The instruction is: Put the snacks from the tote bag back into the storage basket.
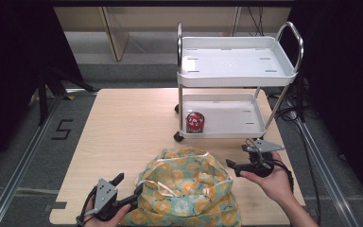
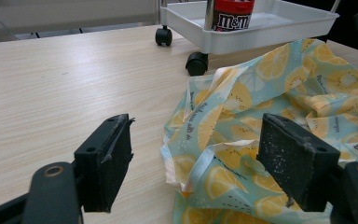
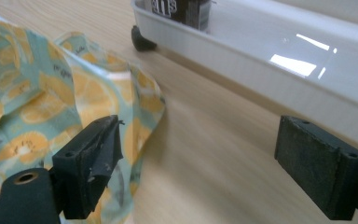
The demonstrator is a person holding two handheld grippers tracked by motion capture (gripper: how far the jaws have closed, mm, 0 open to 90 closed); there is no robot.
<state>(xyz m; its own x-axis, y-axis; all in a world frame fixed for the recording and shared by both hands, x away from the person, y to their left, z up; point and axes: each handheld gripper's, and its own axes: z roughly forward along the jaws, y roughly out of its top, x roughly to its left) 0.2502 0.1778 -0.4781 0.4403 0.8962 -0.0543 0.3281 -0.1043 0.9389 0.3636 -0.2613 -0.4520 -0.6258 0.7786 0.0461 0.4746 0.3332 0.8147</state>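
While both jaws stand apart and empty, the left gripper (image 1: pixel 128 190) should bite the lemon-print bag (image 1: pixel 189 189) rim at lower centre; the right gripper (image 1: pixel 230 163) takes the opposite edge.

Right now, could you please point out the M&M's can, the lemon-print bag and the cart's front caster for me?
M&M's can (image 1: pixel 195 122), high view, red side.
Lemon-print bag (image 1: pixel 184 189), high view, middle of the crumpled fabric.
Front caster (image 2: pixel 196 63), left gripper view, black wheel.
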